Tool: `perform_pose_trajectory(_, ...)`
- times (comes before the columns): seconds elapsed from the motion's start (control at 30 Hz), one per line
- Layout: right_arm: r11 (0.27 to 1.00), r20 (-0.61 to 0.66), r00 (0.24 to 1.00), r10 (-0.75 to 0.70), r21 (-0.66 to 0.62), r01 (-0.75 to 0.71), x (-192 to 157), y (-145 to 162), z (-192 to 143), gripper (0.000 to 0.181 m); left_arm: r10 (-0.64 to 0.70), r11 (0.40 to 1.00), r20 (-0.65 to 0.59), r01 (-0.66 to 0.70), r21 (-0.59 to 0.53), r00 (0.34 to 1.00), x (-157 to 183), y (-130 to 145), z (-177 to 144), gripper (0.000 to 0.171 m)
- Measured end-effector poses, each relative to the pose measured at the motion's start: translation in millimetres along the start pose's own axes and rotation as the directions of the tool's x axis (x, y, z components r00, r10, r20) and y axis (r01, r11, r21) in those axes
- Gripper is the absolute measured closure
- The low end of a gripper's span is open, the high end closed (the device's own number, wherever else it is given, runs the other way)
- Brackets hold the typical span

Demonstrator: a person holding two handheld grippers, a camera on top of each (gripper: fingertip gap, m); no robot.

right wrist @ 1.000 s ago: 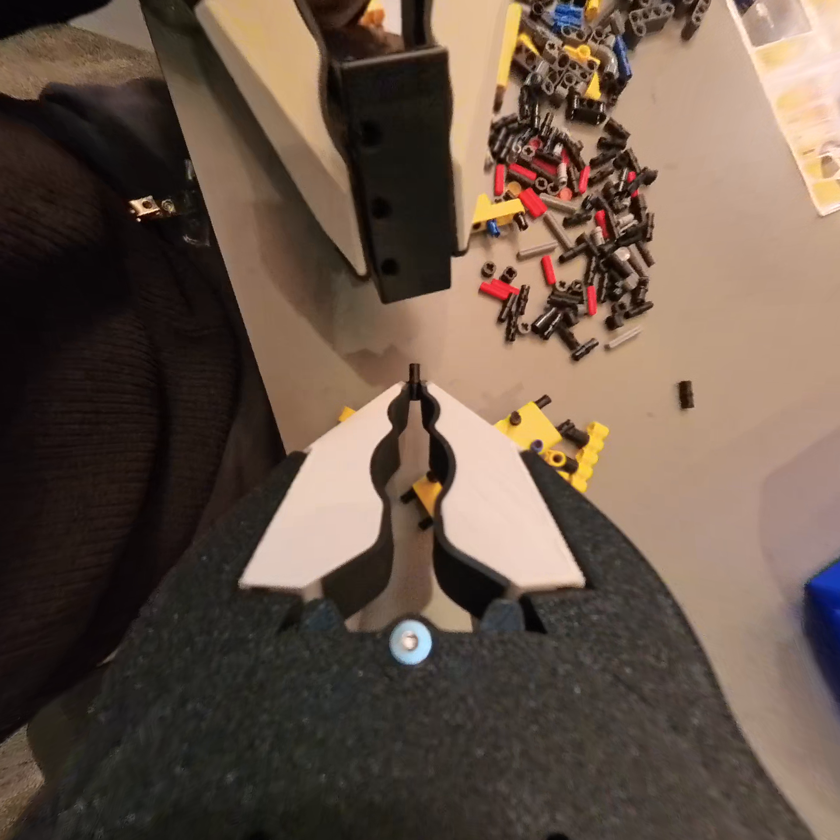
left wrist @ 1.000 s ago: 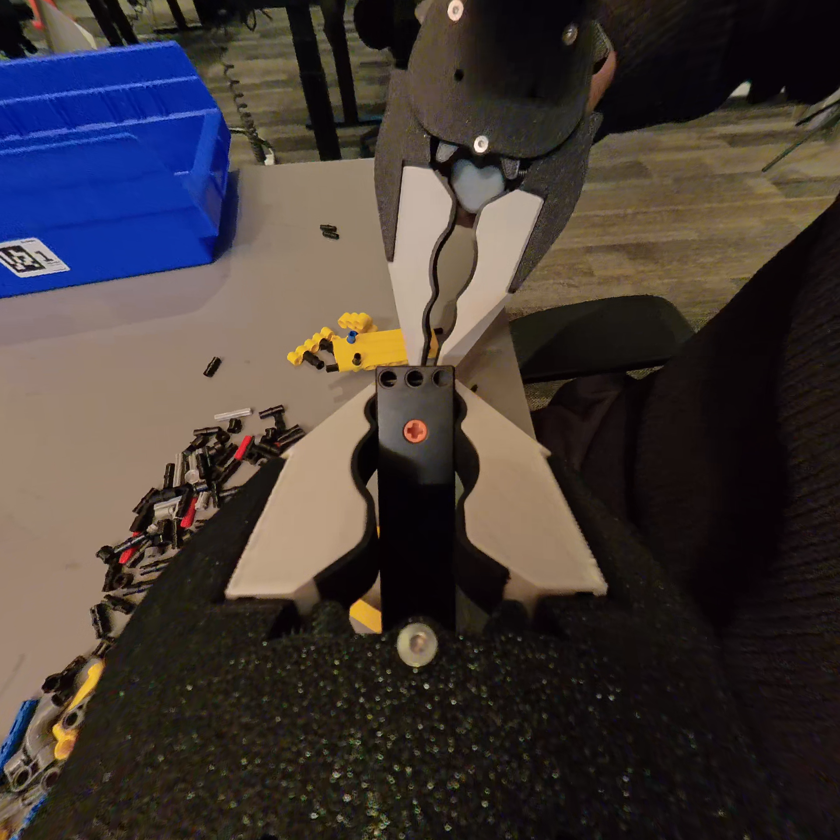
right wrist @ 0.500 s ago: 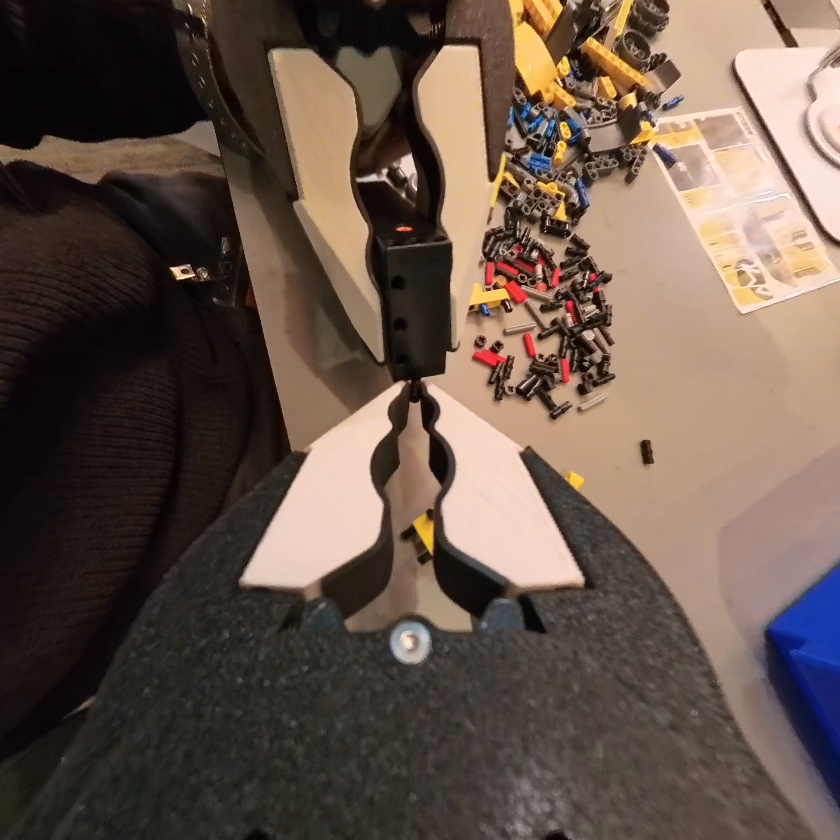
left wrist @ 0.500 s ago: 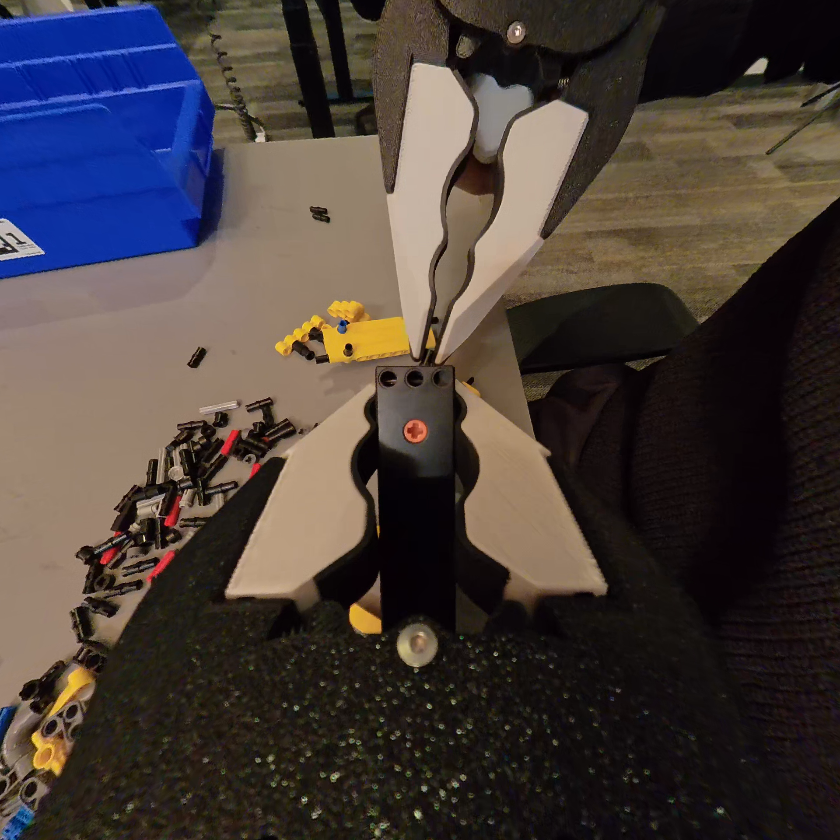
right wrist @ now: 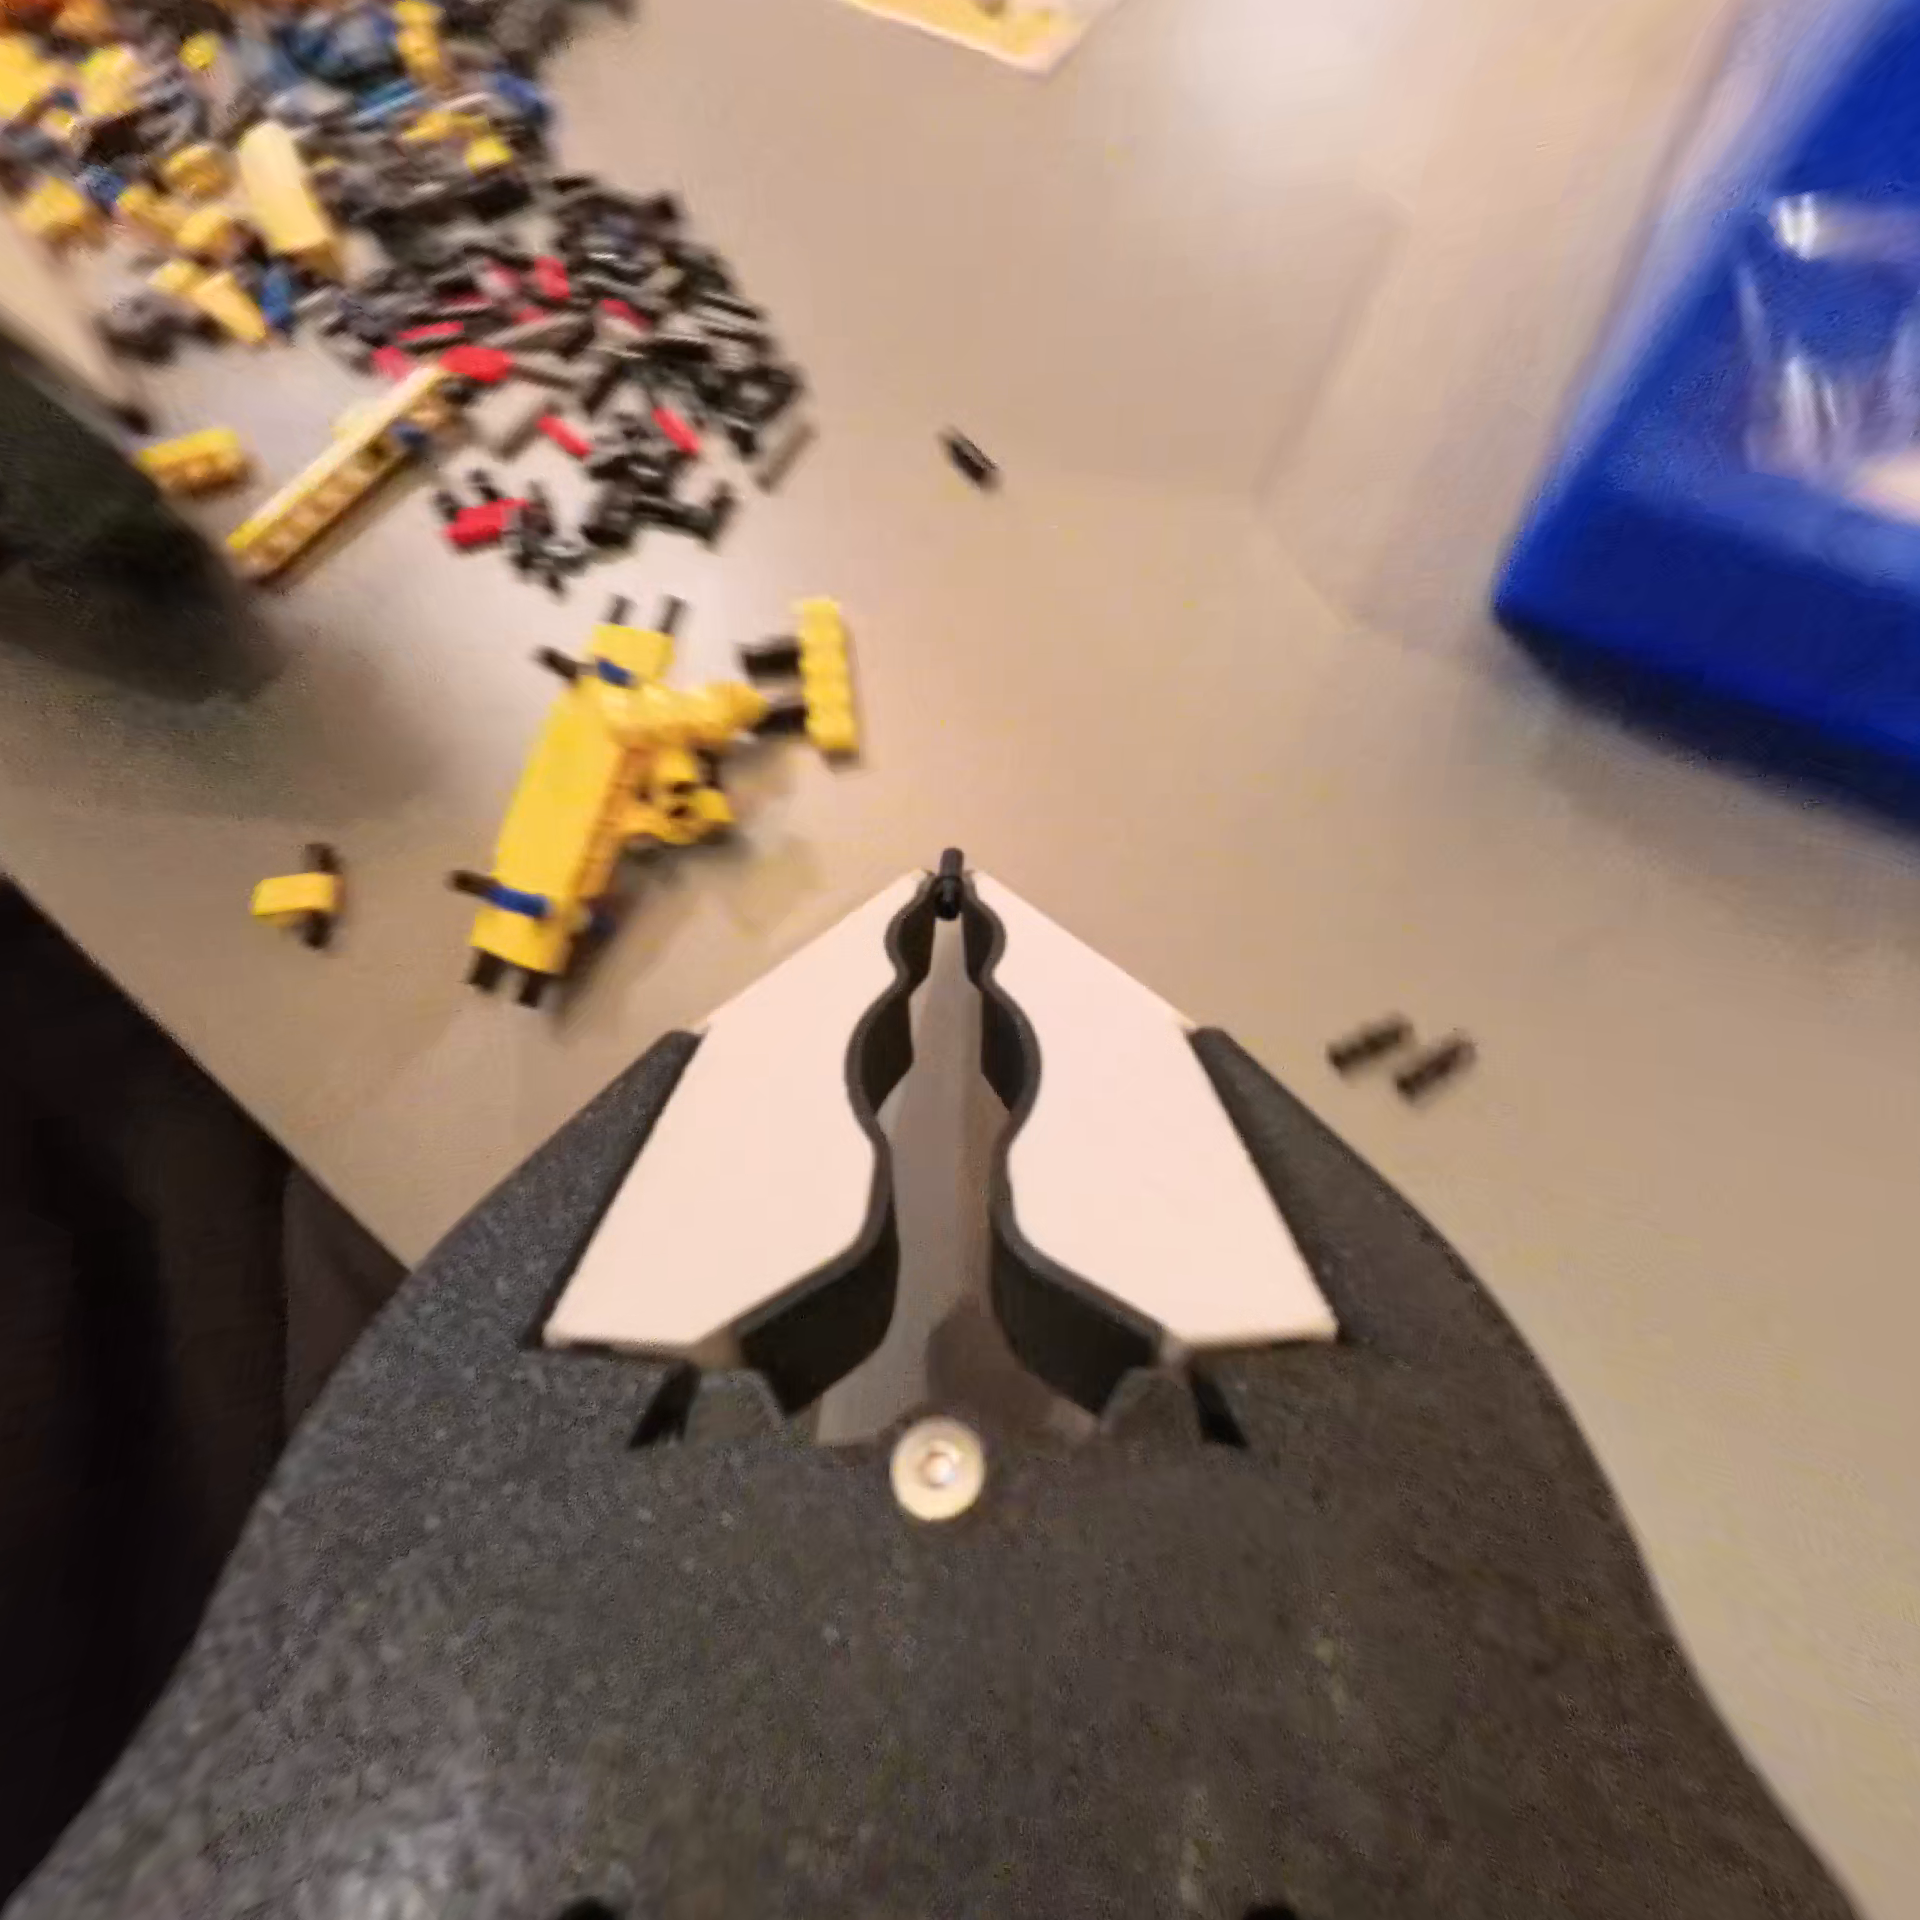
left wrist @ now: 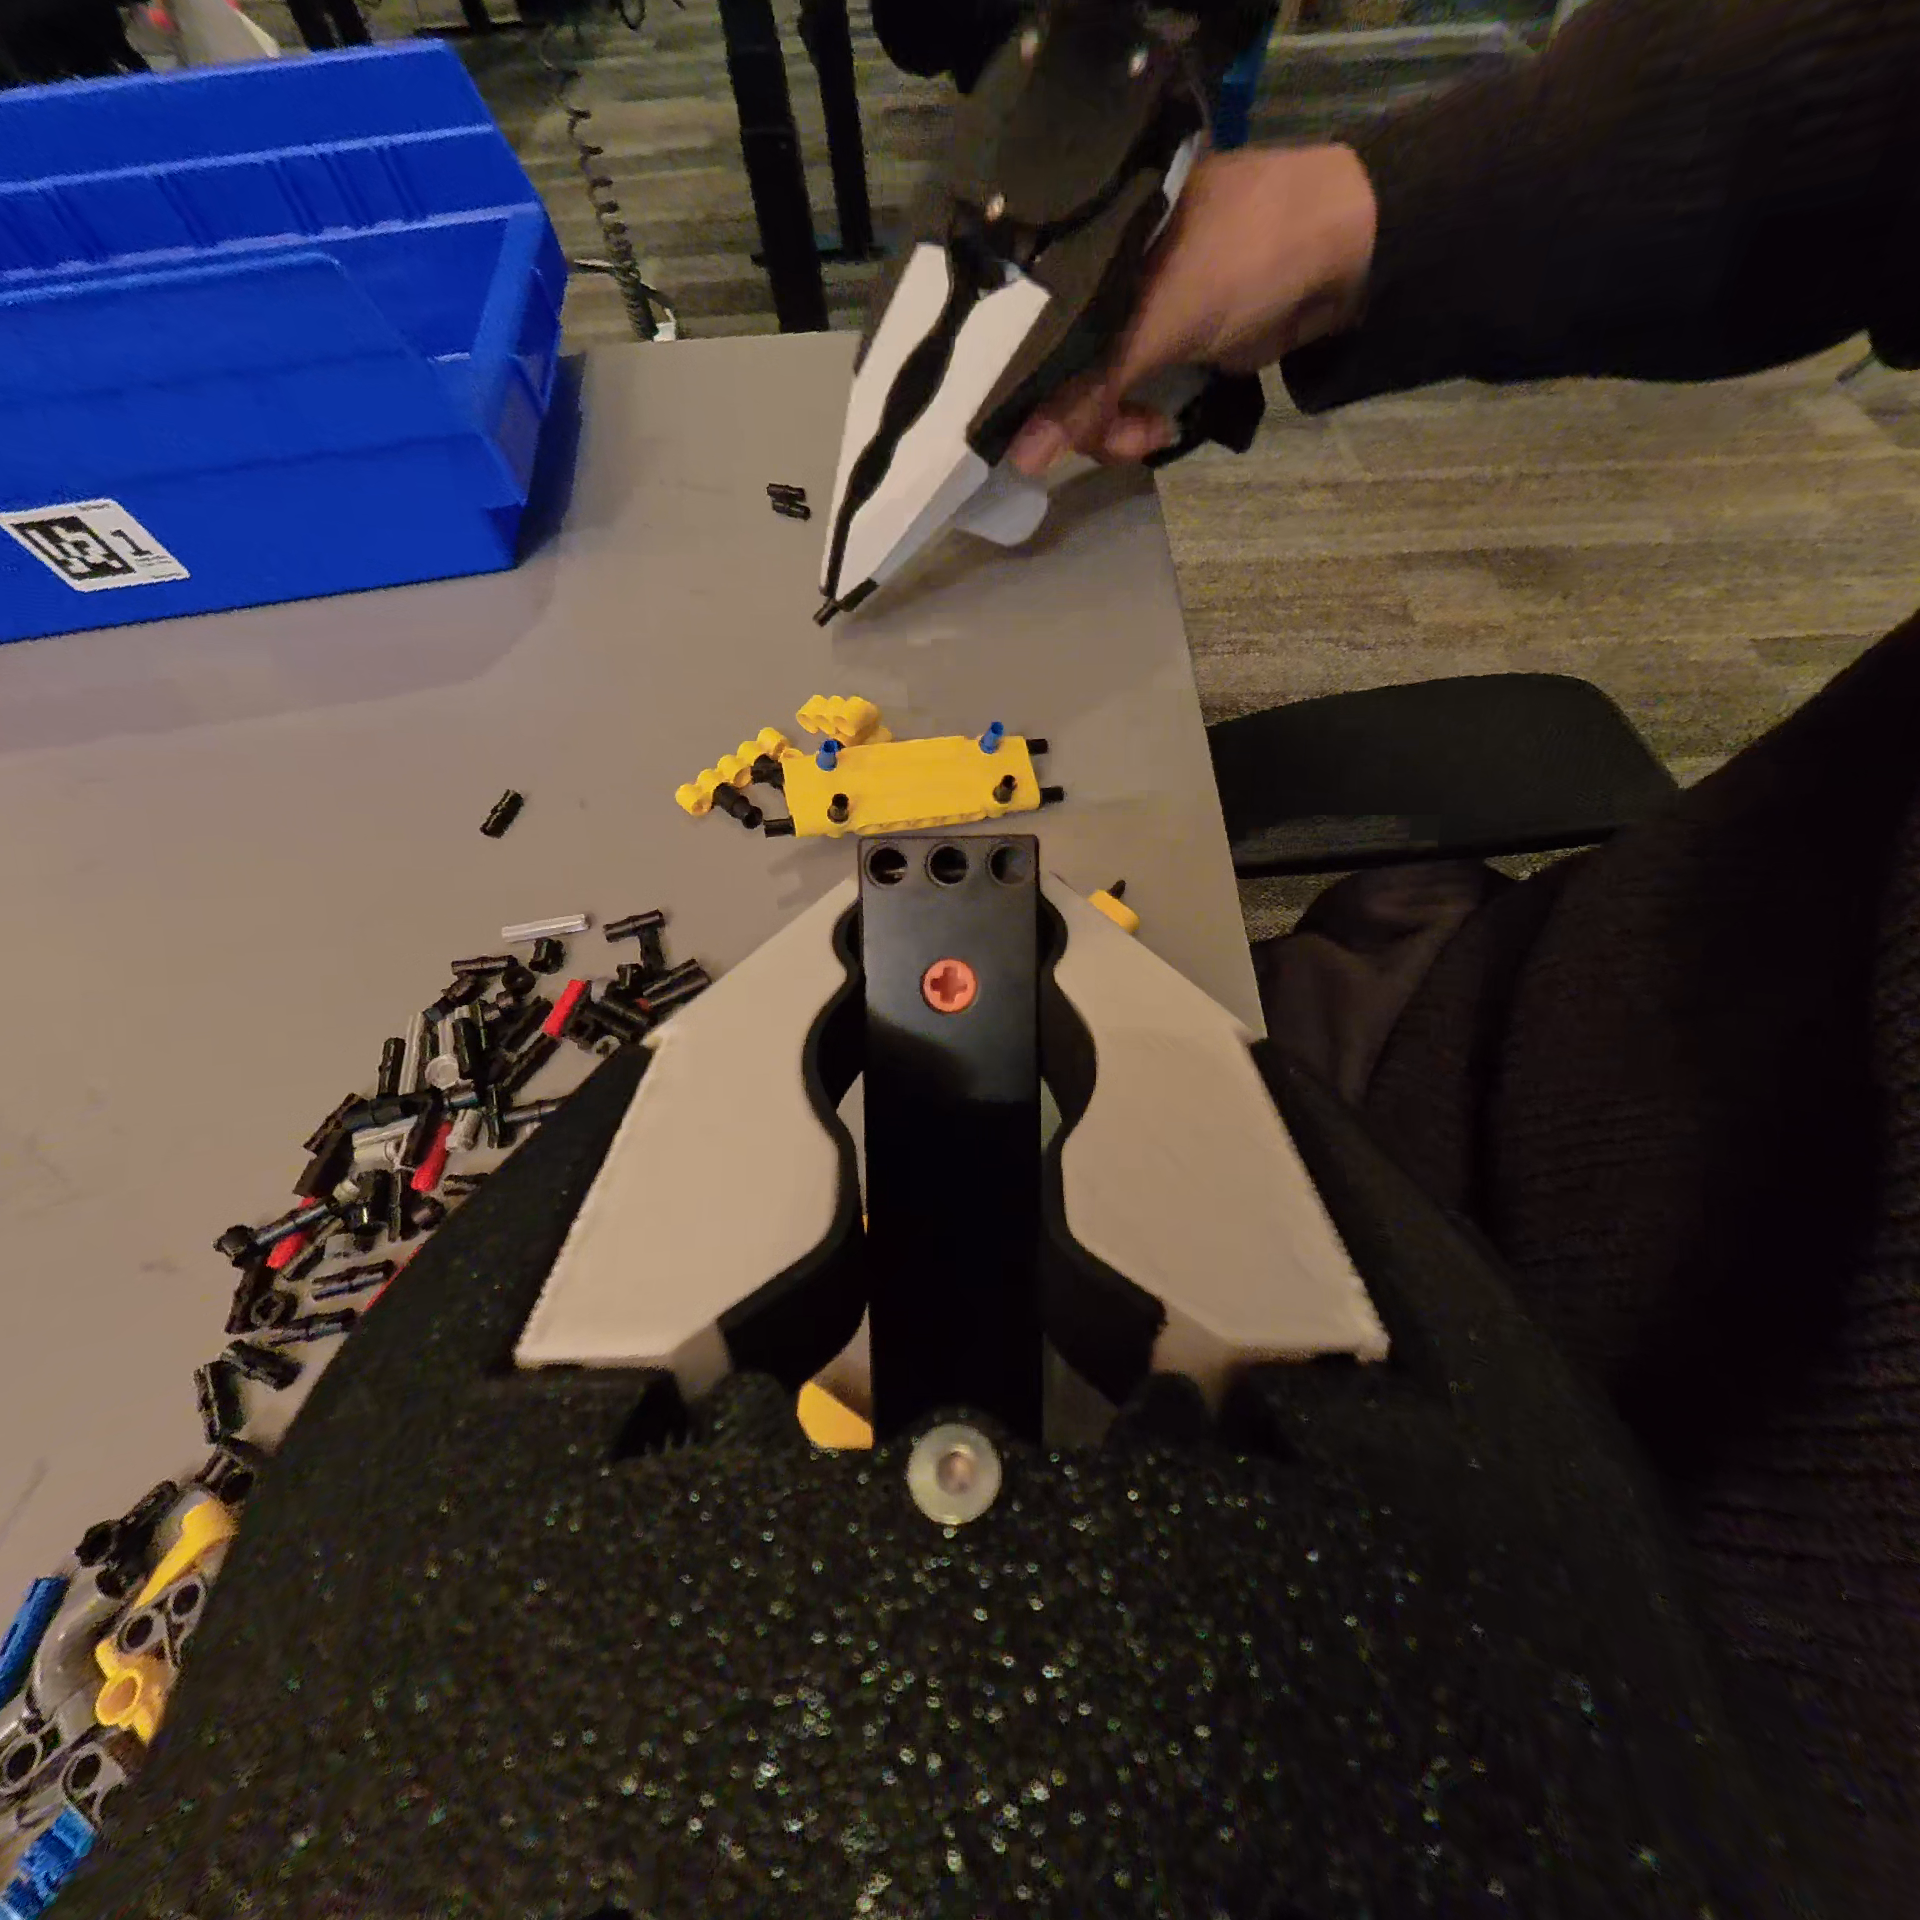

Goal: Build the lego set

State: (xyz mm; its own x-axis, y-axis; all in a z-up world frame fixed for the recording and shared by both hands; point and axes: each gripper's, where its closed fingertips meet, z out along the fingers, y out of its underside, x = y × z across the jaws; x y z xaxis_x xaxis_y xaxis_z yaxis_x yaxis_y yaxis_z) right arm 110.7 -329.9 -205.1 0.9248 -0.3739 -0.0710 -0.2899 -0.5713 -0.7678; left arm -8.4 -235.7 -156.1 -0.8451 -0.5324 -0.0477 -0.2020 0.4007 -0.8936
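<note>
My left gripper (left wrist: 948,883) is shut on a long black brick (left wrist: 951,1091) with three end holes and a red cross pin on top. It holds the brick above the near table edge. My right gripper (right wrist: 948,883) is shut on a small black pin (right wrist: 948,878) that sticks out of its tips. In the left wrist view the right gripper (left wrist: 836,605) hangs tip-down over the grey table (left wrist: 312,779), held by a hand, beyond a yellow brick assembly (left wrist: 894,784). The same assembly (right wrist: 613,790) lies left of the right gripper's tips.
A blue bin (left wrist: 239,332) stands at the far left and also shows blurred in the right wrist view (right wrist: 1745,499). A heap of small black and red pins (left wrist: 447,1091) lies left. Two loose black pins (right wrist: 1403,1051) lie right of my right gripper. A black chair (left wrist: 1434,758) stands beside the table. One gripper's finger ends stand about 15 cm off the other's.
My right gripper has pulled away from the black brick's end holes, back and to the left over the table, still with the pin. The left gripper and brick have barely moved.
</note>
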Motion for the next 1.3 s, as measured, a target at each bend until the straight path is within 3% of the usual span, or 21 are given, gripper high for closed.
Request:
perform_pose_trajectory(0.07,0.997,0.003,0.998,0.07,0.045,-0.07,7.8,7.4,-1.3,0.177,-0.007,1.0,0.007,0.007,0.005,1.0,-1.3,-0.6,0.6,0.145)
perform_pose_trajectory(0.33,0.995,-0.104,0.989,-0.1,0.004,0.101,5.4,15.7,-0.2,0.166,-0.022,1.0,0.012,0.022,0.018,1.0,-3.2,-1.2,1.4,0.145)
perform_pose_trajectory(0.67,0.999,-0.078,0.997,0.012,0.034,-0.01,14.6,20.9,-6.7,0.165,-0.025,0.999,0.009,0.025,0.032,1.0,-3.1,-2.0,1.1,0.145)
perform_pose_trajectory(0.8,1.0,-0.14,0.99,0.002,0.022,0.001,18.6,19.3,-3.9,0.176,-0.03,0.999,0.006,0.03,0.043,1.0,-3.7,-2.5,1.2,0.145)
perform_pose_trajectory(0.97,0.999,-0.132,0.991,-0.002,0.036,0.007,15.7,17.3,-3.3,0.177,-0.019,0.998,0.001,0.019,0.061,1.0,-2.4,-3.6,-0.4,0.145)
perform_pose_trajectory(1.03,0.995,-0.092,0.996,-0.015,0.095,0.023,1.4,8.5,-4.1,0.177,0.004,0.998,0.007,-0.004,0.068,1.0,-0.7,-4.1,-1.4,0.145)
perform_pose_trajectory(1.13,0.963,0.068,0.995,-0.073,0.264,0.053,-58.5,-25.7,-14.1,0.177,0.064,0.995,0.013,-0.065,0.074,0.998,5.4,-4.8,-2.7,0.144)
perform_pose_trajectory(1.2,0.941,0.076,0.967,-0.241,0.262,0.214,-96.9,-37.9,-19.4,0.177,0.095,0.993,0.003,-0.095,0.073,0.995,10.6,-5.1,-2.2,0.144)
perform_pose_trajectory(1.3,0.829,0.038,0.842,-0.539,0.204,0.521,-142.5,-46.1,-24.9,0.177,0.109,0.992,-0.038,-0.107,0.07,0.993,19.0,-5.8,0.1,0.145)
